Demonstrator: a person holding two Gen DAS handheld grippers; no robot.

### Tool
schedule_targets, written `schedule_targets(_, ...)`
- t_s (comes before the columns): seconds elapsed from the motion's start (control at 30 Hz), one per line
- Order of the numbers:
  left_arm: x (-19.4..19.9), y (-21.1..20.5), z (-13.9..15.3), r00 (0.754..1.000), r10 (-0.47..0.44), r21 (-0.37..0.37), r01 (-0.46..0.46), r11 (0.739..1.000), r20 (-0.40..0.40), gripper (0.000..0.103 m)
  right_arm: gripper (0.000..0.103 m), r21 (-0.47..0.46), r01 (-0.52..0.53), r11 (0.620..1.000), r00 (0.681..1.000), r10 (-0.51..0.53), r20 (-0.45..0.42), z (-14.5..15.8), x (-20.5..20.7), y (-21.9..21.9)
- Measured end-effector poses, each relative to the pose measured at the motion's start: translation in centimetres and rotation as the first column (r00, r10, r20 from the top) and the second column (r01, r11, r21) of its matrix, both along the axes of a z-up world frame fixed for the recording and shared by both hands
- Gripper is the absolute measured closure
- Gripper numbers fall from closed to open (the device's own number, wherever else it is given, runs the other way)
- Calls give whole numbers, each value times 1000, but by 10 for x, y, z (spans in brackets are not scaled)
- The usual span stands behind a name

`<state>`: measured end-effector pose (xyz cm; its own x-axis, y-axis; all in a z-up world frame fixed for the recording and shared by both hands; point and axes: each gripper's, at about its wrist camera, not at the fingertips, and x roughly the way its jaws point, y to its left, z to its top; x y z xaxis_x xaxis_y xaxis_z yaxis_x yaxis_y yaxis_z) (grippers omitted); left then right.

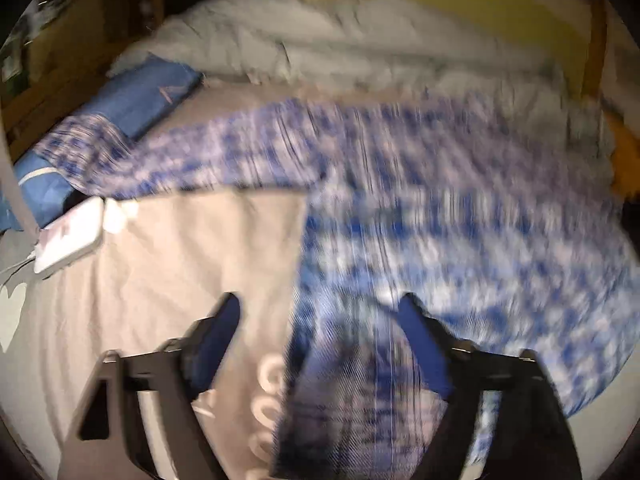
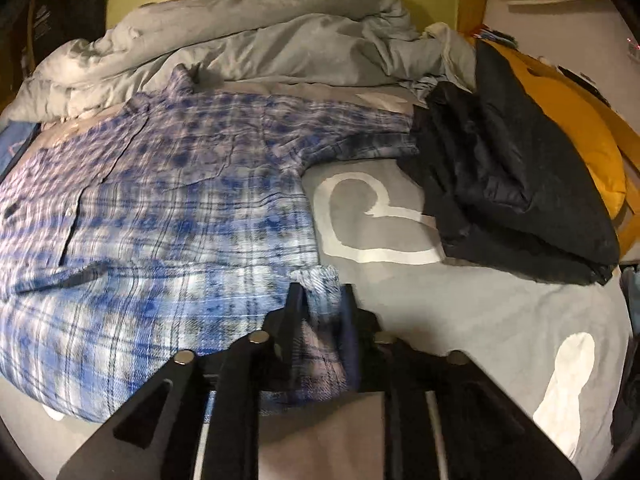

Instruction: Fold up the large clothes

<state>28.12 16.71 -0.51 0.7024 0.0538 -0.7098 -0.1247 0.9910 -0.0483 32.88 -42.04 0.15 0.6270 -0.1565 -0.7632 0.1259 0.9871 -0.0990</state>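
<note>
A blue-and-white plaid shirt (image 2: 152, 208) lies spread front-up on a bed covered by a grey sheet (image 2: 472, 308) printed with white shapes. All places below are given relative to the shirt.

Left gripper (image 1: 320, 312): jaws stand wide apart, gripping nothing; a blurred fold of the shirt's hem (image 1: 352, 392) lies between them, near the right-hand finger (image 1: 424, 344), though contact cannot be judged. The left-hand finger (image 1: 216, 336) hangs over bare sheet just beside the shirt's edge. One sleeve (image 1: 192, 160) stretches away from the body of the shirt toward a blue pillow (image 1: 140, 100), its cuff end draped over the pillow. Below that sleeve, well apart from the shirt's body, a white device (image 1: 68, 240) with a cable rests on the sheet.

Right gripper (image 2: 320, 292): jaws narrowed, with a bunched corner of the shirt's lower edge between the two dark fingers (image 2: 294, 312); the cloth fills the gap and appears clamped.

Beyond the shirt's collar lies a rumpled grey duvet (image 2: 248, 28). Beside the other sleeve (image 2: 360, 132), touching its end, sits a pile of dark folded clothing (image 2: 520, 184), with a yellow cushion (image 2: 592, 148) behind that pile.
</note>
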Motion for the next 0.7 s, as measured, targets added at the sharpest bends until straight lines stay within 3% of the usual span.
schedule_targets(0.07,-6,5,9,999,-8,-19,8,1000,38,19,46,-8,11,1000,999,-10,30,8,-6,0)
schedule_targets(0.13,-10,3,16,998,-26,-38,28,999,50,19,27,-13,9,1000,997,-8,78,19,-14,3)
schedule_targets(0.27,-22,-25,14,986,-166,-62,166,984,8,19,6,26,-34,999,991,30,130,35,-32,16)
schedule_targets(0.4,-31,-90,6,931,-365,-78,362,929,-27,19,2,152,-174,973,984,168,53,26,-36,43)
schedule_targets(0.53,-22,-159,-9,869,-484,-102,475,874,-98,19,2,172,-268,948,957,283,-67,4,-33,73)
schedule_targets(0.6,-12,-188,-17,853,-505,-113,494,862,-127,19,2,145,-272,951,950,289,-116,-6,-31,78)
schedule_targets(0.7,10,-216,-25,859,-494,-82,487,869,-133,19,2,127,-239,963,963,252,-96,-2,-35,69)
